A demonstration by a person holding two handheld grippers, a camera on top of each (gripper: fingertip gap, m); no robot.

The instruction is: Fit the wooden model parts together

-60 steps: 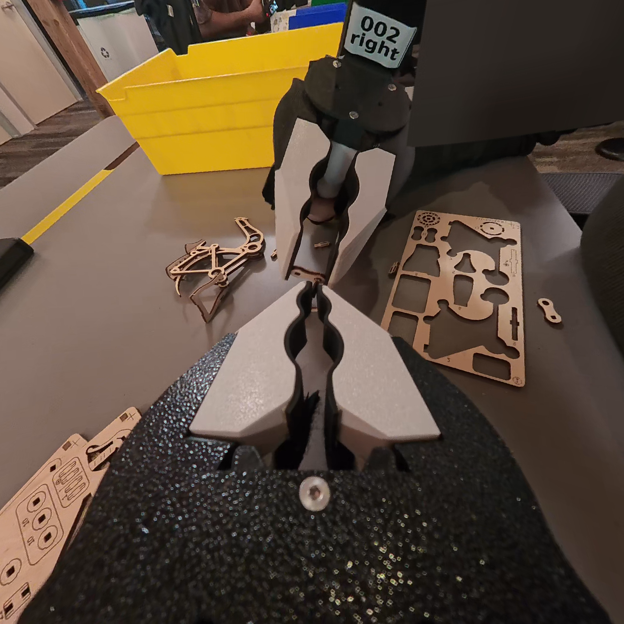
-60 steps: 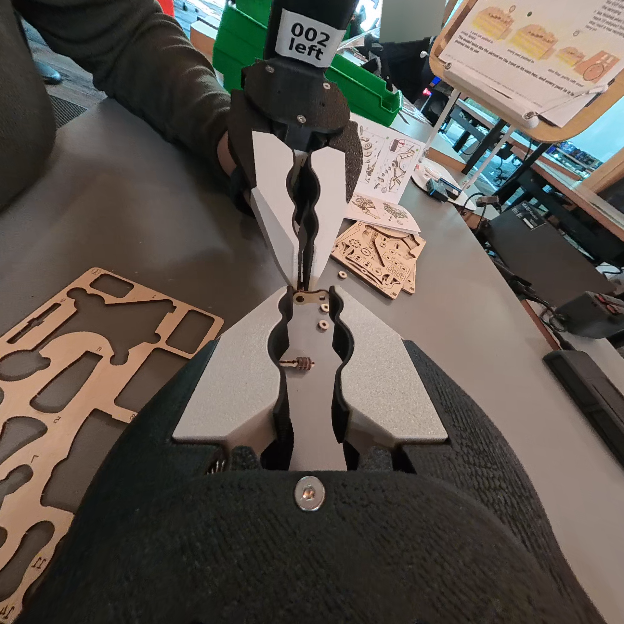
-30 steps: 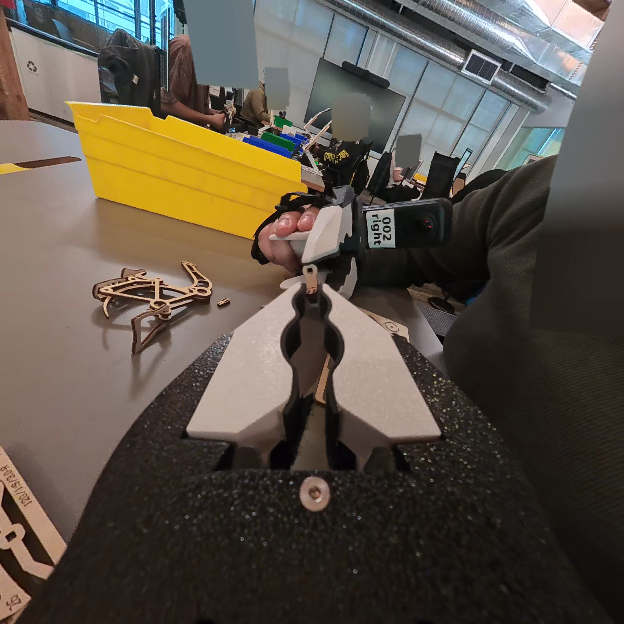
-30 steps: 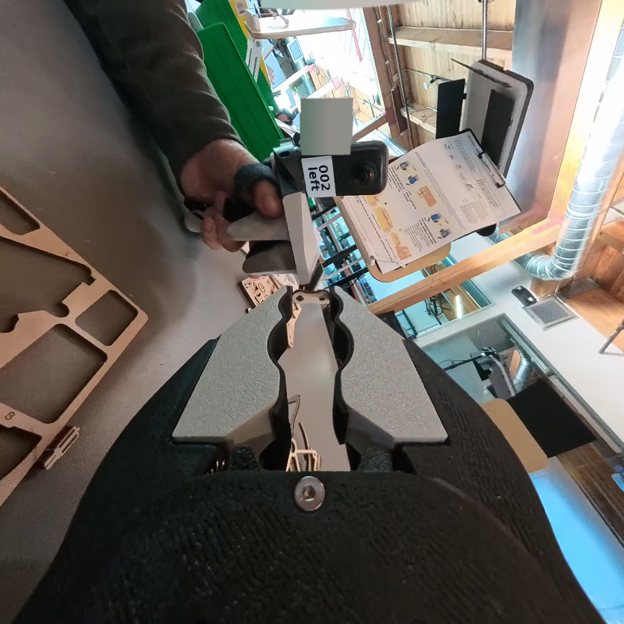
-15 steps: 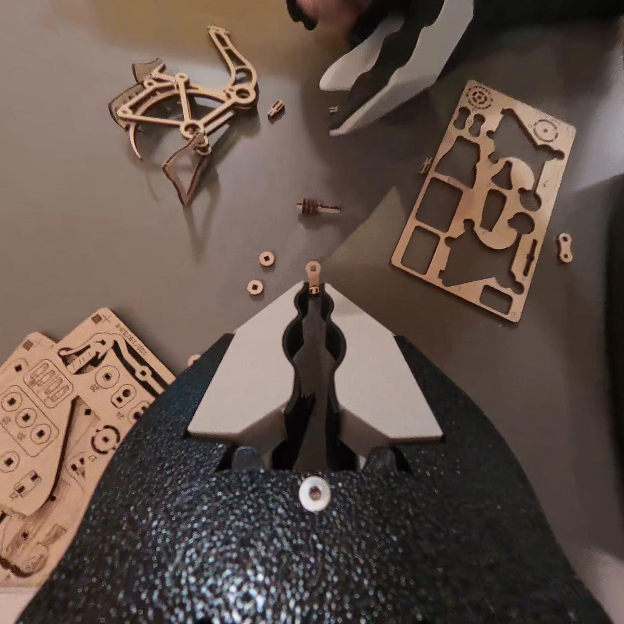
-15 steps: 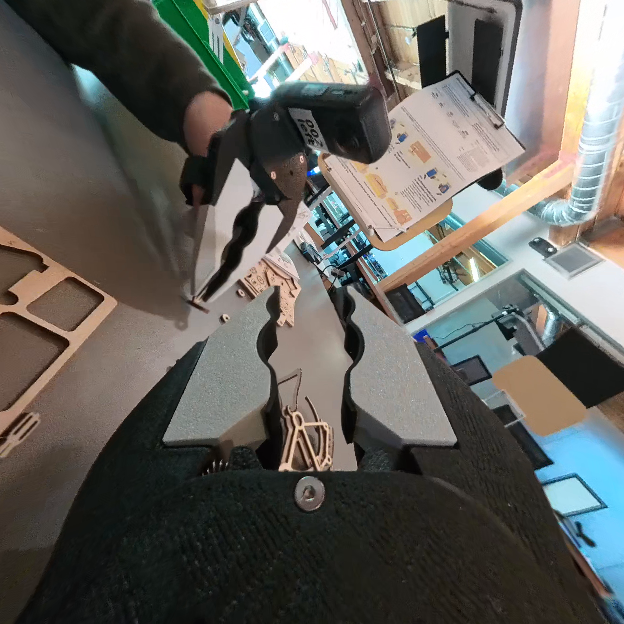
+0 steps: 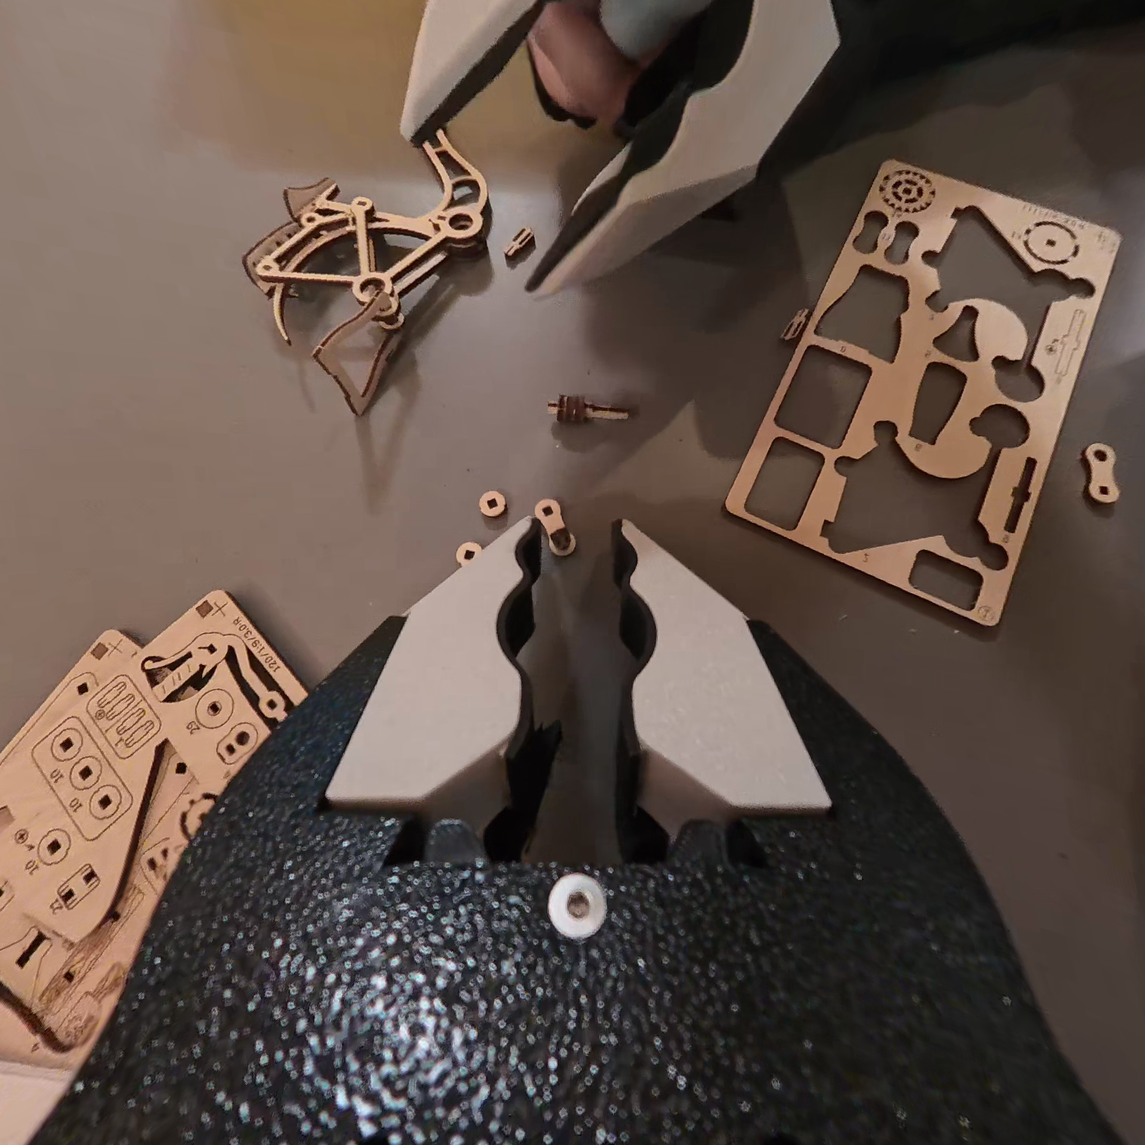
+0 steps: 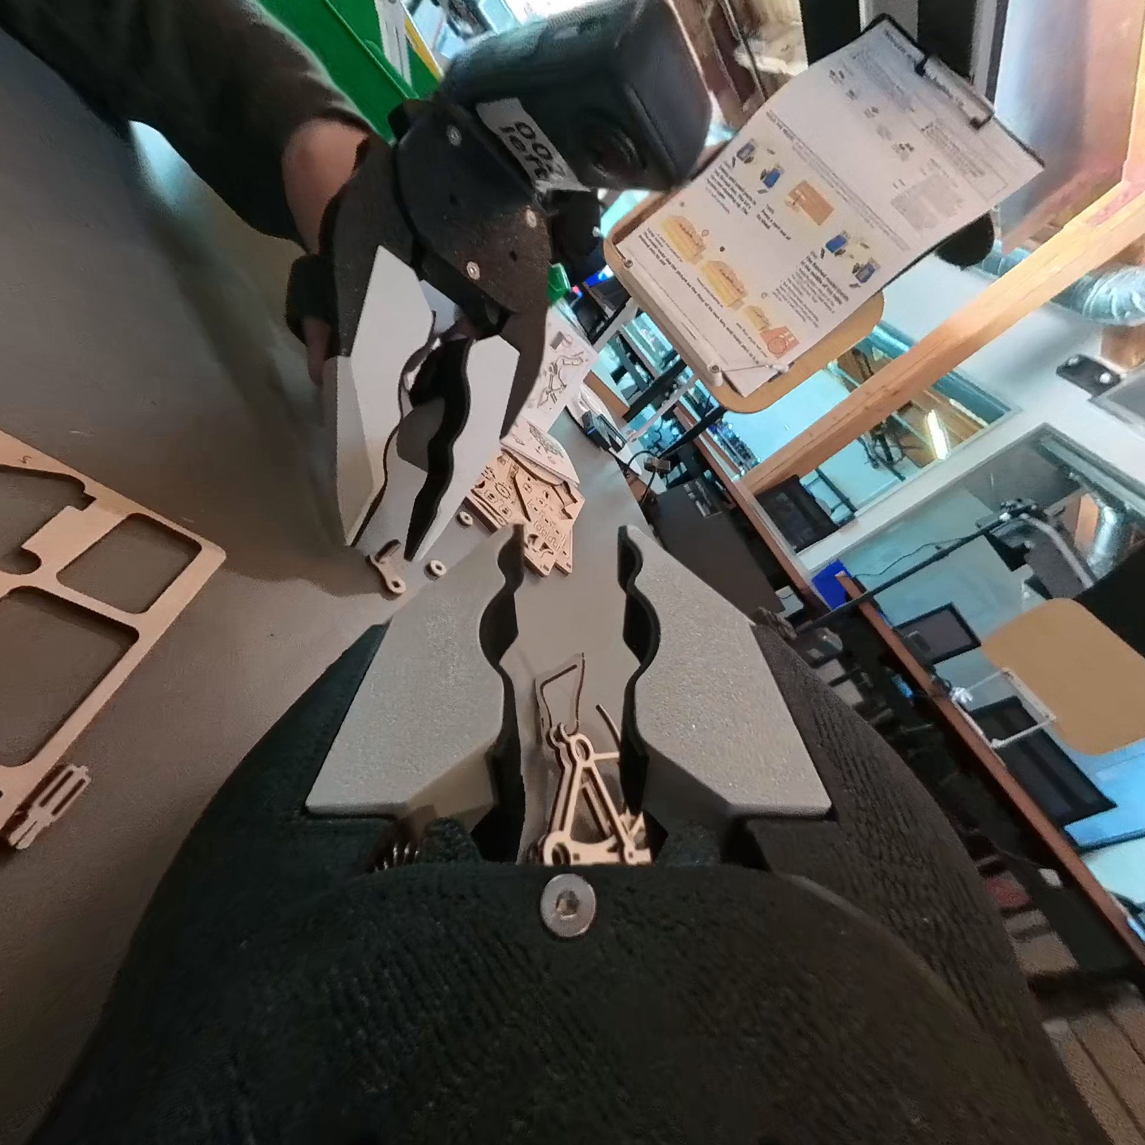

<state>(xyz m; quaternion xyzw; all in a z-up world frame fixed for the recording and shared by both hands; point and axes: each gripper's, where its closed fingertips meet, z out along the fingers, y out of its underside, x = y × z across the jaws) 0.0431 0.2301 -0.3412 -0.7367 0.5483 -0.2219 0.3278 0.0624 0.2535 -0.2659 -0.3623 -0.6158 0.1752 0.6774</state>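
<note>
In the left wrist view my left gripper (image 7: 576, 533) is open and empty, low over the grey table. A small wooden link (image 7: 554, 526) lies just off its left fingertip, with two washers (image 7: 492, 503) beside it. A short wooden axle (image 7: 588, 409) lies farther out. The partly built wooden model (image 7: 365, 260) lies at the upper left. My right gripper (image 7: 483, 207) is open above it, one fingertip at the model's curved arm. In the right wrist view the right gripper (image 8: 567, 545) is open, with the model (image 8: 582, 793) seen between its fingers, and the left gripper (image 8: 384, 545) stands over the link (image 8: 387, 567).
A punched-out wooden sheet (image 7: 923, 384) lies at the right with a loose link (image 7: 1101, 482) beyond it. Uncut part sheets (image 7: 93, 774) lie at the lower left. A tiny peg (image 7: 519, 241) lies beside the model. A clipboard with an instruction sheet (image 8: 805, 204) stands behind the table.
Both grippers met in the air on the small link. The right let go, then the left brought it down, opened and left it on the table. The right moved over the model.
</note>
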